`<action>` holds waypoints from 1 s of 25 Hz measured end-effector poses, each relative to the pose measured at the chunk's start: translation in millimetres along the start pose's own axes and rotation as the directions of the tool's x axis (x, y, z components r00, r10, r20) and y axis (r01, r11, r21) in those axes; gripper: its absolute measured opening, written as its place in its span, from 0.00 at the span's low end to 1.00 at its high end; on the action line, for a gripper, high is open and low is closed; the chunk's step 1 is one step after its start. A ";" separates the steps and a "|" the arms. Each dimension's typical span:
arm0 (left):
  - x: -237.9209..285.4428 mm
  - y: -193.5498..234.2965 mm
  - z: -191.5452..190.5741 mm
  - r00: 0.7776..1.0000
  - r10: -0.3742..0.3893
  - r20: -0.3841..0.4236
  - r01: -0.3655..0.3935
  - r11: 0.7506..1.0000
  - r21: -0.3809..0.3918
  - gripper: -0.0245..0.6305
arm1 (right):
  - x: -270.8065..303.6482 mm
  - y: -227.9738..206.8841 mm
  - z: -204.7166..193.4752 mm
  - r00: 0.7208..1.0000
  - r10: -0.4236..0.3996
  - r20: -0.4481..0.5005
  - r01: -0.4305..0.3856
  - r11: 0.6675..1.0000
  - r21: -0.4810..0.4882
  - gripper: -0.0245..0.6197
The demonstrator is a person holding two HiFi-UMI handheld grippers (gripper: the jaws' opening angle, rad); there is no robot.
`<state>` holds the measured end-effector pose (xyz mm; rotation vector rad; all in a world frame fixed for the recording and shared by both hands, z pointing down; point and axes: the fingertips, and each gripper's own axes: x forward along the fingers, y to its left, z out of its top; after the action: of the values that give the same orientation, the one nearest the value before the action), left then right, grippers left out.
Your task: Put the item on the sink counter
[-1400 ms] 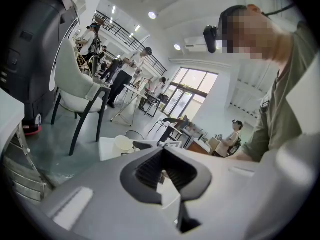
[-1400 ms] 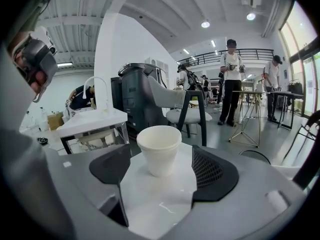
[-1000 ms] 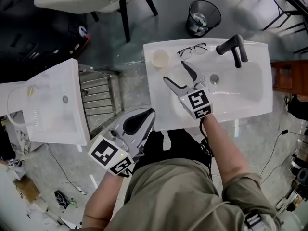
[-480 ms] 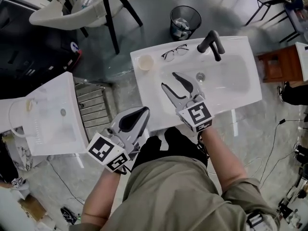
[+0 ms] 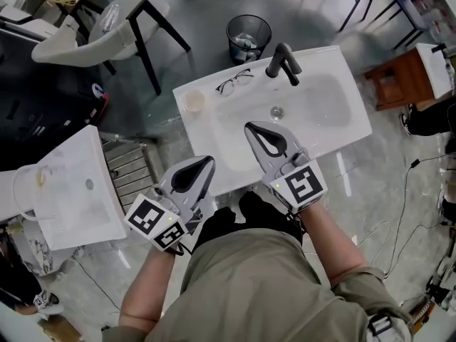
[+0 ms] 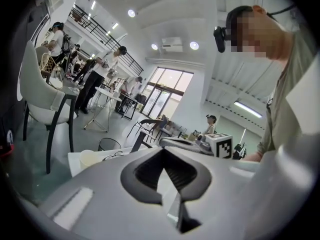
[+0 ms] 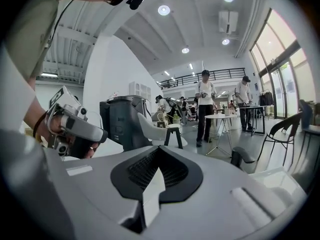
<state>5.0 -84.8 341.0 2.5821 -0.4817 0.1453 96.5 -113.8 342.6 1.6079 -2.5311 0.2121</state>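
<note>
A pair of glasses lies on the white sink counter beside the black faucet. A round beige cup stands at the counter's back left corner. My right gripper hovers over the basin's front part, shut with nothing between its jaws. My left gripper is held off the sink's front left corner, also shut and empty. In the left gripper view the cup and glasses show beyond the jaw tips.
A second white sink lies on the floor at the left, with a metal grate beside it. A black waste bin stands behind the sink, a chair at the back left, a wooden stool at the right.
My right gripper's jaws went from wide open to shut, and it drew back from the basin's middle toward the front edge. The left gripper stayed shut.
</note>
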 end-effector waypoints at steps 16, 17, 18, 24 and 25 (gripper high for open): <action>24.6 -19.6 7.0 0.997 -0.071 -0.022 0.071 0.997 0.033 0.05 | -44.8 -12.9 17.6 0.998 -0.063 0.020 0.062 0.997 0.054 0.06; 25.1 -19.7 7.6 0.997 -0.073 -0.023 0.074 0.997 0.034 0.05 | -45.5 -13.0 18.1 0.998 -0.065 0.018 0.064 0.996 0.059 0.06; 25.6 -19.6 8.2 0.997 -0.074 -0.023 0.075 0.997 0.035 0.05 | -45.9 -13.3 18.5 0.998 -0.066 0.018 0.065 0.996 0.064 0.06; 27.9 -19.8 12.4 0.996 -0.083 -0.024 0.084 0.996 0.042 0.05 | -48.8 -15.2 22.0 0.997 -0.072 0.023 0.070 0.995 0.072 0.06; 27.8 -19.2 13.0 0.996 -0.084 -0.024 0.084 0.996 0.043 0.05 | -48.8 -15.5 22.2 0.997 -0.074 0.024 0.072 0.995 0.072 0.06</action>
<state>38.0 -84.4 326.2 2.6358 -0.3651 0.1564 130.2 -81.2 312.3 1.7367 -2.5058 0.2776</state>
